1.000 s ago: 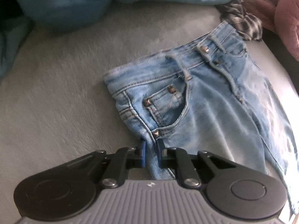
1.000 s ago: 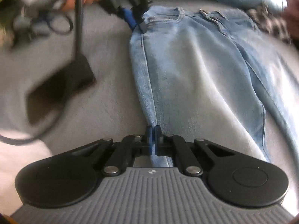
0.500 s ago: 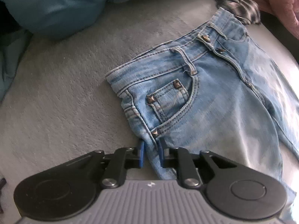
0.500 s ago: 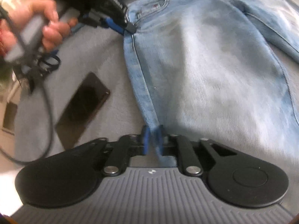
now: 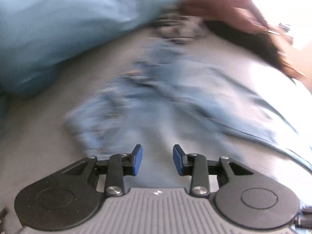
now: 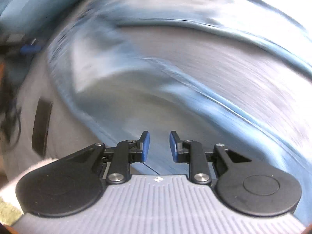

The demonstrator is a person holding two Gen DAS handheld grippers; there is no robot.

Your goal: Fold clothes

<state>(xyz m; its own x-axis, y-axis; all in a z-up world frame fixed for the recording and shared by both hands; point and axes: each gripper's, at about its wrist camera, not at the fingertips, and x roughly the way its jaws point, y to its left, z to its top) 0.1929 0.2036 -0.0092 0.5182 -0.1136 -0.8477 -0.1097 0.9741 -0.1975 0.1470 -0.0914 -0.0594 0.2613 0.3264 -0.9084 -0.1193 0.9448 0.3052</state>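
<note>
The jeans [image 5: 175, 101] lie spread on the grey bed cover [image 5: 35, 136], their waist end toward the far edge beside a pale blue bundle of fabric [image 5: 58, 29]; both views are heavily smeared, so seams and pockets cannot be read.

The left gripper [image 5: 157, 159] hangs over the denim with its jaws parted and opening, nothing between the blue pads. The right gripper [image 6: 159, 146] is likewise parted to a narrow gap with no cloth pinched; the jeans [image 6: 175, 68] sweep across its whole view, and a dark flat phone [image 6: 42, 124] lies on the cover near the left edge.

This looks like a let-go between grasps. To fold well, each gripper should settle until the picture steadies, then pick matching points on one edge, pinching both layers so the fold lands square, and steering clear of the phone.
</note>
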